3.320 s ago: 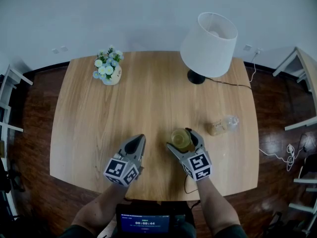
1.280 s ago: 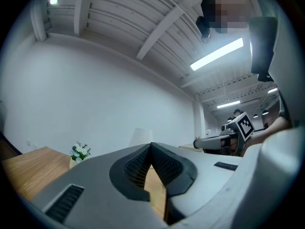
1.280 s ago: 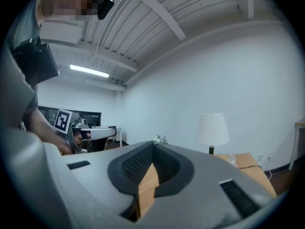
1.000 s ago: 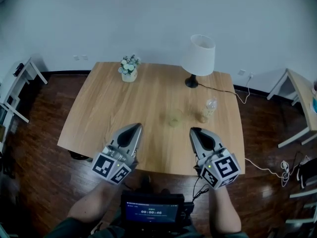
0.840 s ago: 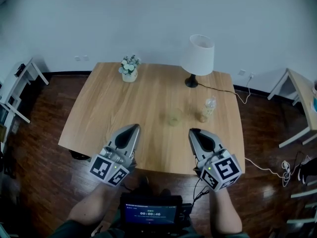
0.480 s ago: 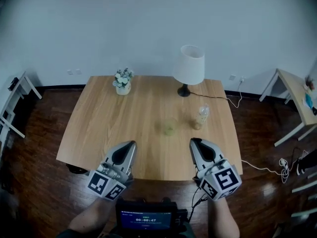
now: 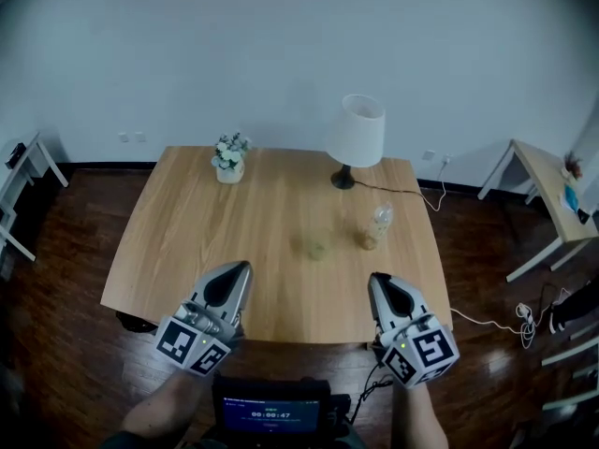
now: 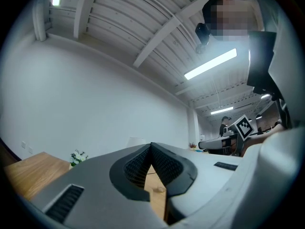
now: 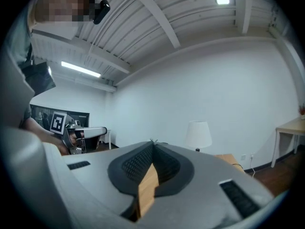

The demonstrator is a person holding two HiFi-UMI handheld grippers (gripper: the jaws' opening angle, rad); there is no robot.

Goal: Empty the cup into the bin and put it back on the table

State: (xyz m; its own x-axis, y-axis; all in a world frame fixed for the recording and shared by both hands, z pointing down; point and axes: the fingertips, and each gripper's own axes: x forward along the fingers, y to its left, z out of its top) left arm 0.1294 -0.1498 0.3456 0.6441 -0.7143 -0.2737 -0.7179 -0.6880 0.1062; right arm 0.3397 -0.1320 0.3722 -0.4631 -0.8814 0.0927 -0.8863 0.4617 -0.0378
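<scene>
Left claw and right claw: both closed tip to tip, nothing gripped (both held over the near worktop edge). The cup sits on the worktop at 11 o'clock from the right claw, with a bottle at its 2 o'clock.

We see a pale wooden table on a dark wooden floor before a plain white wall, a white-shaded lamp near its far edge. To its right stands a smaller table, and overhead a strip light glows on the beamed ceiling.
</scene>
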